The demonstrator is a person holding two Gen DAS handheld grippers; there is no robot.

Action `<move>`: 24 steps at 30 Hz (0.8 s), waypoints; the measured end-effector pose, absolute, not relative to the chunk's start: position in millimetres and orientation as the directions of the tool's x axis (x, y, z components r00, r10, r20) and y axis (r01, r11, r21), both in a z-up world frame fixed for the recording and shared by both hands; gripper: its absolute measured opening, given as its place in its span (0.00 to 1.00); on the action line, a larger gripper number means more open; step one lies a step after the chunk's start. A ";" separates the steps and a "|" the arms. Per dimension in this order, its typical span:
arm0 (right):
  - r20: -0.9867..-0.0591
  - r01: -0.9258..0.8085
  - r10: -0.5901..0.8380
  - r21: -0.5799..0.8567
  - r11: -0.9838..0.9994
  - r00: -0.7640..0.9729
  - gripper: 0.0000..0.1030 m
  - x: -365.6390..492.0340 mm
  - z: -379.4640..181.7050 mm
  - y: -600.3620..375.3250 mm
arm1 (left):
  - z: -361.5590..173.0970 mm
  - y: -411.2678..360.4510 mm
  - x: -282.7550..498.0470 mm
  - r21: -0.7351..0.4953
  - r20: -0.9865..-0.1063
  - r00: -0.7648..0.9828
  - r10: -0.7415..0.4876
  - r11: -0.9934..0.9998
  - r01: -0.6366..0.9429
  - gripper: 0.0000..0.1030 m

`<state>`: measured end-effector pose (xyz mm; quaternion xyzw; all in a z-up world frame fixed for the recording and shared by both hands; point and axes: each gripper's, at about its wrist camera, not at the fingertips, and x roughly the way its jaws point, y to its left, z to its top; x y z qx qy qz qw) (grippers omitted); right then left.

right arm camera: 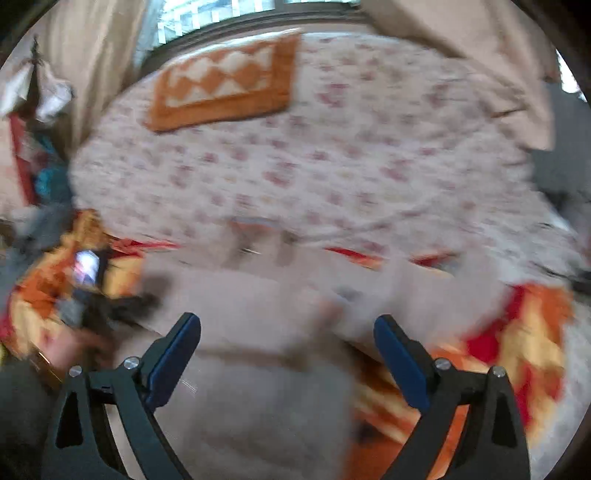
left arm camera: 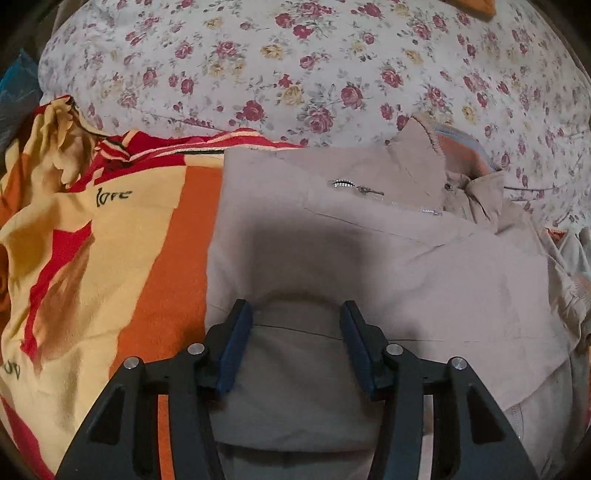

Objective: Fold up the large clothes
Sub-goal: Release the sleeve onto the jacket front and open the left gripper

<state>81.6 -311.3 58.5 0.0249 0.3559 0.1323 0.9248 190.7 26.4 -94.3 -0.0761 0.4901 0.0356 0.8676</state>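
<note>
**Student:** Left wrist view first: where does the beige jacket [left arm camera: 369, 258] lie relative to the left gripper [left arm camera: 295, 314]?

**Instructor:** It lies partly folded on the orange, yellow and red blanket [left arm camera: 110, 240], directly under and ahead of the fingers. Both blue pads [left arm camera: 236, 343] stand apart over the near portion of the cloth, with a fold edge running across the gap between them. Nothing is pinched; the fabric passes below the pads rather than between them, and a dark shadow falls on the jacket just ahead of the tips.

**Student:** Which way is the garment oriented?

**Instructor:** Its collar [left arm camera: 424, 155] and silver zipper [left arm camera: 354, 188] point toward the far side, where the floral bedsheet [left arm camera: 295, 66] begins. The jacket's left edge runs along the orange band of the blanket.

**Student:** And the right wrist view?

**Instructor:** That picture is heavily blurred. The right gripper [right arm camera: 288, 332] shows its two fingers spread wide, with nothing between them. The beige jacket [right arm camera: 258, 314] spreads below and ahead of the tips, on the same blanket [right arm camera: 517, 332], which shows at the right and left margins.

**Student:** What else is visible there?

**Instructor:** An orange-and-white patterned mat [right arm camera: 225, 81] lies on the far part of the floral bedsheet [right arm camera: 332, 155], near a window [right arm camera: 221, 14]. At the lower left, a person's hand [right arm camera: 70, 347] holds a dark, blurred device, apparently the other gripper.
</note>
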 end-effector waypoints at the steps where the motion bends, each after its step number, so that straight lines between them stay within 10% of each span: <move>1: -0.655 -0.246 0.288 0.158 0.956 0.699 0.94 92.0 54.2 -301.6 | -95.8 26.2 190.8 -0.109 -0.855 0.518 -0.017 0.983 -0.148 0.44; 6: -0.694 -0.264 0.391 0.288 0.920 0.605 0.71 158.1 -23.5 -283.6 | -98.6 33.4 189.6 -0.124 -0.852 0.523 -0.014 0.976 -0.177 0.44; 11: -0.755 0.010 0.118 0.163 0.987 0.644 0.54 182.0 -90.6 -327.3 | -94.9 36.7 189.7 -0.150 -0.851 0.525 -0.020 0.967 -0.206 0.43; 20: -0.664 -0.063 0.235 0.273 0.960 0.710 0.60 172.2 -75.3 -339.0 | -48.0 34.7 183.1 -0.188 -0.697 0.717 0.017 0.960 -0.205 0.44; 24: -0.666 -0.063 0.217 0.247 0.967 0.713 0.60 195.7 -73.5 -331.5 | -77.8 30.7 215.5 -0.185 -0.769 0.638 -0.032 0.967 -0.174 0.44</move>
